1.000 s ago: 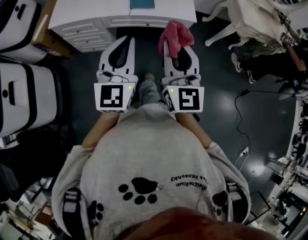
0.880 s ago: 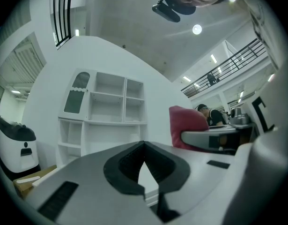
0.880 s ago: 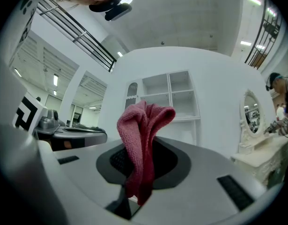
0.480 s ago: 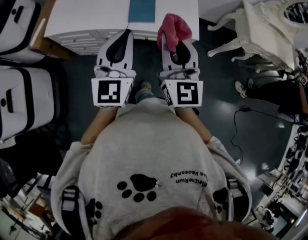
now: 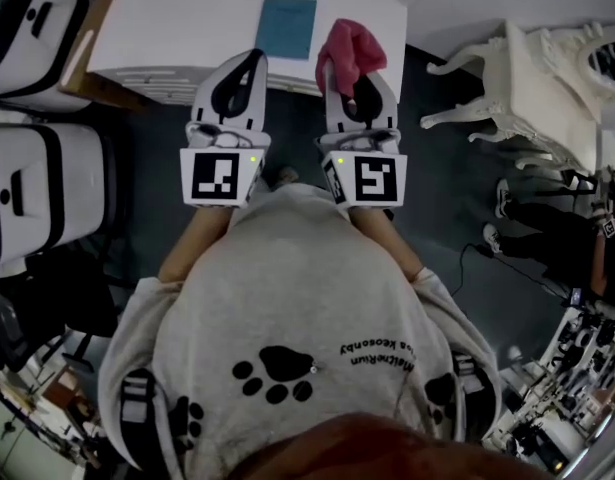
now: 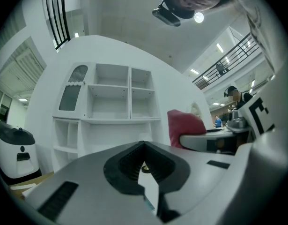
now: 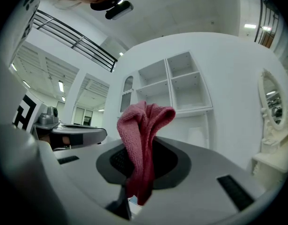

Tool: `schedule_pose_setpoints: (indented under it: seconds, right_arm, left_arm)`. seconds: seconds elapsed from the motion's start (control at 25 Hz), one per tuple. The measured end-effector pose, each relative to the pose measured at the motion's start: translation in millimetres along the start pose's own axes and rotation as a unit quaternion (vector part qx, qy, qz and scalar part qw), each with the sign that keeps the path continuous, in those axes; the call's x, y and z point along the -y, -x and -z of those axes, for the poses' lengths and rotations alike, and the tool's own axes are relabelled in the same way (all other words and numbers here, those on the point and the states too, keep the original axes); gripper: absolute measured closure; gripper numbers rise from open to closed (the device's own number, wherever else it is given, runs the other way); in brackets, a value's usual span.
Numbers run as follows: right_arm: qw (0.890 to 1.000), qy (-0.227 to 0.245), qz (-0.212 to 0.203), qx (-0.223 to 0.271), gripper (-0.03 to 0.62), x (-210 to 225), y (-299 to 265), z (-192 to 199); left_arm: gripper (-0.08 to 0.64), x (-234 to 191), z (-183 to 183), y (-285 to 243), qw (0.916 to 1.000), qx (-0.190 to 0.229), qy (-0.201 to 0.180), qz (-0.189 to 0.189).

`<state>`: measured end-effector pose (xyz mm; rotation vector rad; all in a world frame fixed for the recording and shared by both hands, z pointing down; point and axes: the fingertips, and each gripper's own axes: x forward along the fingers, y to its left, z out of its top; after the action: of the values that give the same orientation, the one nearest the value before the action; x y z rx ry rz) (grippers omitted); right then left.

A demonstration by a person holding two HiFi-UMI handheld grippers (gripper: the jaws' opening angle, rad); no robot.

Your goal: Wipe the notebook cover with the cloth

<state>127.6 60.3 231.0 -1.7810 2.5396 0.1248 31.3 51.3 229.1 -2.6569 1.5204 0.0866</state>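
Teal notebook [image 5: 287,26] lies flat on the white desk [image 5: 167,28]. At the desk's front edge, the right gripper [image 5: 355,90] clamps the pink cloth [image 5: 349,50] (bunched upright); the left gripper [image 5: 249,64] has its jaws together, empty.

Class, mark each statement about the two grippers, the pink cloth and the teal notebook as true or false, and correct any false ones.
1. The pink towelling cloth is clamped in the right gripper. True.
2. The left gripper holds the teal notebook. False: its jaws are together with nothing between them.
3. The teal notebook lies closed and flat on the white desk. True.
4. The pink towelling cloth is spread over the notebook cover. False: it sticks up bunched from the right gripper's jaws, and in the head view it sits to the right of the notebook, whose cover is bare.
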Motion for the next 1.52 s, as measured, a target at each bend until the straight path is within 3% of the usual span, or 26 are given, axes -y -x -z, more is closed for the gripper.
schedule_pose_setpoints:
  seconds: [0.52, 1.16, 1.52]
  right_arm:
    - [1.000, 0.004, -0.002, -0.015, 0.514, 5, -48, 18]
    - [0.997, 0.027, 0.033, -0.069, 0.514, 33, -191, 71]
    - [0.992, 0.056, 0.039, -0.103, 0.514, 34, -242, 99]
  left_arm:
    - [0.549, -32, 23, -33, 0.9999, -0.011, 0.003, 0.005]
    - [0.549, -117, 94, -151, 0.9957, -0.058, 0.021, 0.069]
    - [0.549, -146, 134, -174, 0.9906, -0.088, 0.035, 0.099]
